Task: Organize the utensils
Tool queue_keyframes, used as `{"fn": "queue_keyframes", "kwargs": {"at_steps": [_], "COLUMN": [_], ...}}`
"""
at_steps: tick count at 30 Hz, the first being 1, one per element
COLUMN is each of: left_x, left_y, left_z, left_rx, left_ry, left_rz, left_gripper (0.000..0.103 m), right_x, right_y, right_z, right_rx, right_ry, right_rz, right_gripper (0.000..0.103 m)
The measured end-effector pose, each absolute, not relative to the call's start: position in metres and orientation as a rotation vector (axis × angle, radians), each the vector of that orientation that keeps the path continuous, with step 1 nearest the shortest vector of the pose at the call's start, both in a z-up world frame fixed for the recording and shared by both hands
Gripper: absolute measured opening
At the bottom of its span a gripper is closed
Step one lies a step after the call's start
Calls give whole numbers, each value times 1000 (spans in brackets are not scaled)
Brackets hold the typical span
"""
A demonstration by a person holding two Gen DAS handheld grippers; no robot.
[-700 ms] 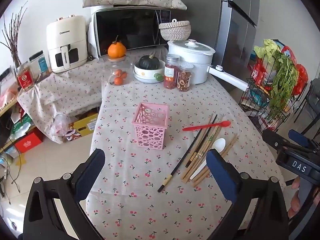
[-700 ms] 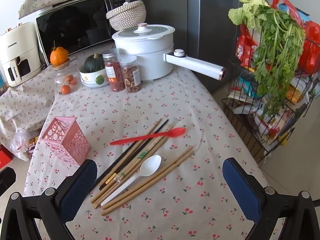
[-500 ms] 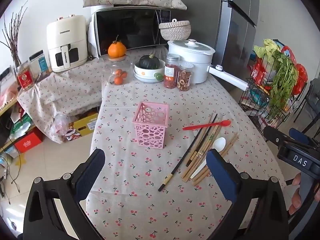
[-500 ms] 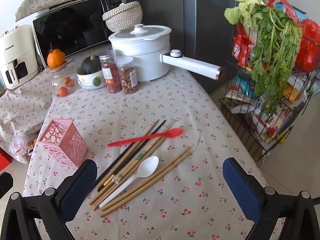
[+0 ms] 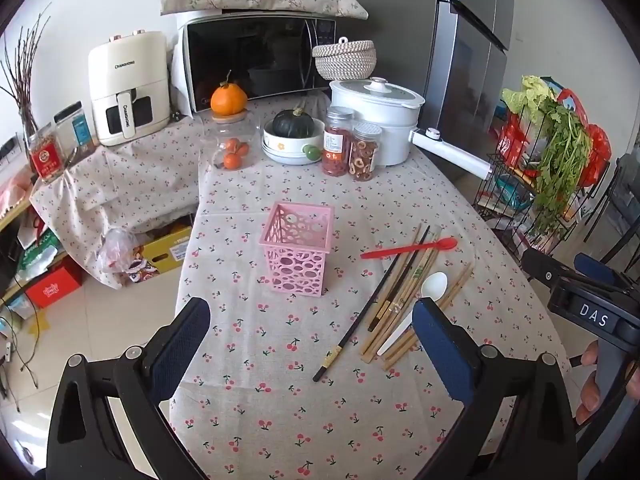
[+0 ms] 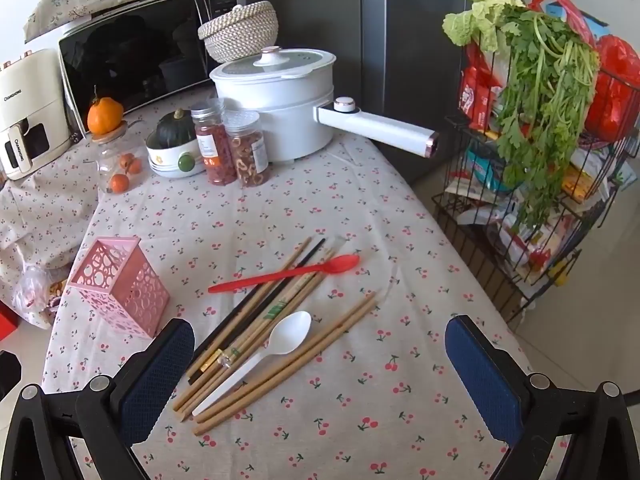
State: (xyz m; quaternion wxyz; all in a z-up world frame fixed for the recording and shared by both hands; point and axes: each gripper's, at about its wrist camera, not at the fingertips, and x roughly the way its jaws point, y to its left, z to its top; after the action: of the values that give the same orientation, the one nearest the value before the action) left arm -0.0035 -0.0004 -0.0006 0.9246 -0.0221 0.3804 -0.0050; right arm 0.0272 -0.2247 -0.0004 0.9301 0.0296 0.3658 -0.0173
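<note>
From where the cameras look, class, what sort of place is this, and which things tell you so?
Most likely a home kitchen or dining corner. A microwave and an air fryer stand at the back, a white electric pot sits on the cherry-print tablecloth, and a wire rack holds greens and groceries.

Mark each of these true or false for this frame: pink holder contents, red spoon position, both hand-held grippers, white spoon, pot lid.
1. The pink holder already has chopsticks in it. False: it looks empty; the chopsticks lie on the tablecloth.
2. The red spoon lies across the chopsticks. True.
3. The left hand-held gripper is shut on a chopstick. False: it is open and holds nothing.
4. The right hand-held gripper is open. True.
5. The white spoon stands in the holder. False: it lies flat among the chopsticks.
6. The white pot has its lid on. True.
</note>
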Motion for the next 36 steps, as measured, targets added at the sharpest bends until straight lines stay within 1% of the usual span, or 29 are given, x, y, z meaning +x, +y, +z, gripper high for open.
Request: {"fn": "queue_keyframes", "kwargs": {"at_steps": [36], "left_x": [-4], "left_y": [2], "left_z": [-2], "left_rx": [-46], "left_ry": [774], "left_rz": [-7], "left_gripper": [102], "right_x": [30], "right_y": [-226], "right_z": [2], "right_rx": [80], "right_ry": [745], "right_rz": [-49], "right_gripper": [103]}}
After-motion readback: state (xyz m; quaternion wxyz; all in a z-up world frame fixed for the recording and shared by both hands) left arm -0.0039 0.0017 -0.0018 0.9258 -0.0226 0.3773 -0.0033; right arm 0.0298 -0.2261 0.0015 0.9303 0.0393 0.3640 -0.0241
